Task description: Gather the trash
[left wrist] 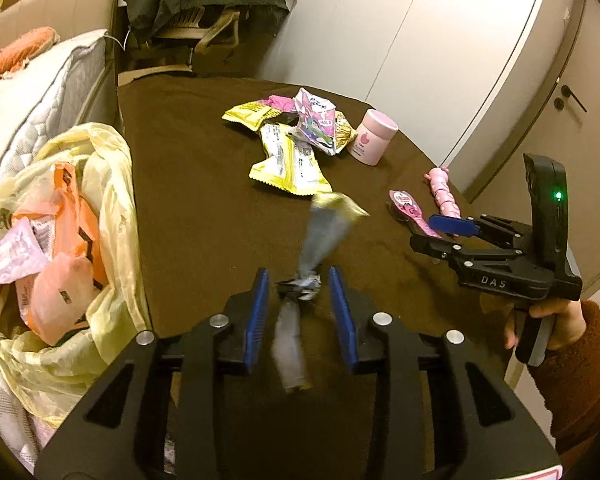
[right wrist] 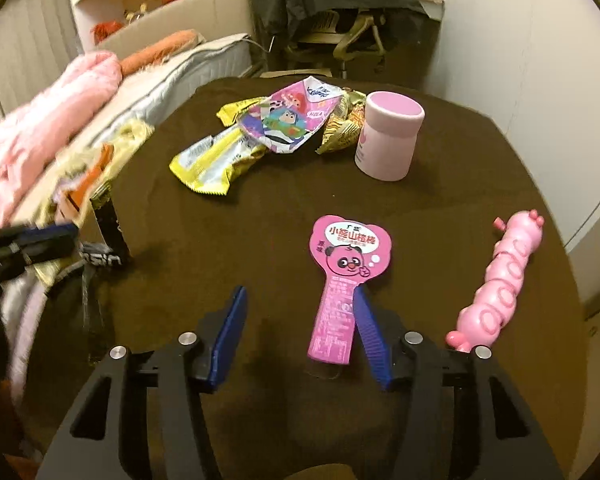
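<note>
On the far left, beside the table, a yellow plastic bag (left wrist: 100, 184) hung open, with pink and orange wrappers already lying inside it. Just right of the bag, at the near edge of the brown table (left wrist: 204, 208), the left gripper (left wrist: 300, 300) pointed down at the cloth. Its two blue pads stood apart, about half open. A crumpled silver and yellow wrapper (left wrist: 320, 236) was blurred in the gap between them, and the pads did not seem to press on it. I could not tell if it touched either pad.

Farther back, near the middle of the table, lay a heap of trash: a yellow wrapper (left wrist: 288, 164), a cartoon wrapper (right wrist: 288, 120) on top, and a gold wrapper (right wrist: 340, 128) leaning by a pink jar (right wrist: 388, 140) that stood upright.

To the right, nearer, a flat pink bear wrapper (right wrist: 348, 280) lay on the cloth. The right gripper (right wrist: 300, 320) hung over it with its jaws wide open and nothing held. The stick end of the bear wrapper lay just inside the right-hand pad, maybe touching it, and the left-hand pad stood well apart. A hand (left wrist: 556, 320) in a fuzzy brown sleeve (left wrist: 580, 380) held that gripper.

Farthest right, a pink caterpillar toy (right wrist: 500, 280) lay along the table edge.
</note>
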{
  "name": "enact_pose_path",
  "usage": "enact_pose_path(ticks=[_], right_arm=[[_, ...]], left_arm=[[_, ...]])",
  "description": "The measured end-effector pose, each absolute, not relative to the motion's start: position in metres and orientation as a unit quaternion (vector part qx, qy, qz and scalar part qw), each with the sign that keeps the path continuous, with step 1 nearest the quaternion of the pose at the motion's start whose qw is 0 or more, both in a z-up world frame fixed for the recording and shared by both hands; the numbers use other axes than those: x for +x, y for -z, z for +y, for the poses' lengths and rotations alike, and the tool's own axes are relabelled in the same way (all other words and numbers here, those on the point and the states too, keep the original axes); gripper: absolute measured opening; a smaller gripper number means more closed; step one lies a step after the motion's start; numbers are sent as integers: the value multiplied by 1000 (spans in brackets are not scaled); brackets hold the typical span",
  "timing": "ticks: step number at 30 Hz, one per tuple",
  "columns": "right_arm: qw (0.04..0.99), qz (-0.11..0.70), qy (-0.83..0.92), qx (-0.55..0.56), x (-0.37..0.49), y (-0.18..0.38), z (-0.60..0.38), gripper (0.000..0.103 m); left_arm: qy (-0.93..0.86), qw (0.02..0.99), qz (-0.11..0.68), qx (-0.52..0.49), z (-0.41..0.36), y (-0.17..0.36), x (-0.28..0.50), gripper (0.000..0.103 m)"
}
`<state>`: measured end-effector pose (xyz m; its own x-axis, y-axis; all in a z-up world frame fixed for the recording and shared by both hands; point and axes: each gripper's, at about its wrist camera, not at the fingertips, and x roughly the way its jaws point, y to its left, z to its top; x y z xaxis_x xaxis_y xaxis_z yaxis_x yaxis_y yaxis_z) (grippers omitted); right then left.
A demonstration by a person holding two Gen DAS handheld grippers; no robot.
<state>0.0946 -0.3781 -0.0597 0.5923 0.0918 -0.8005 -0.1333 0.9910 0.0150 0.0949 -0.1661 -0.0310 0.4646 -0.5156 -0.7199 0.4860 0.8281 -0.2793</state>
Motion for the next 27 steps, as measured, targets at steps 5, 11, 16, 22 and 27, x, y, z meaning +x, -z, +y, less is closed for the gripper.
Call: enact_pose_path(ticks=[5,11,16,22,27], right_arm=[[895,444,-44,-9,111,62,-389,51],[880,473,-39,16,138,77,-403,51],[888,458,-37,30,131,73,-410,36],[900,434,-30,37,113,56,-418,16],[902,428,-35,38,97,49,-423,16]], left_arm=[[293,861,416,-6,-164,26,91,34],[312,855,415,4,-168,26,86,34],[315,852,418,27,-177,30,84,35],[305,852,425,38,-182,37,87,35],[303,850,428,42,-181,40,86,35]])
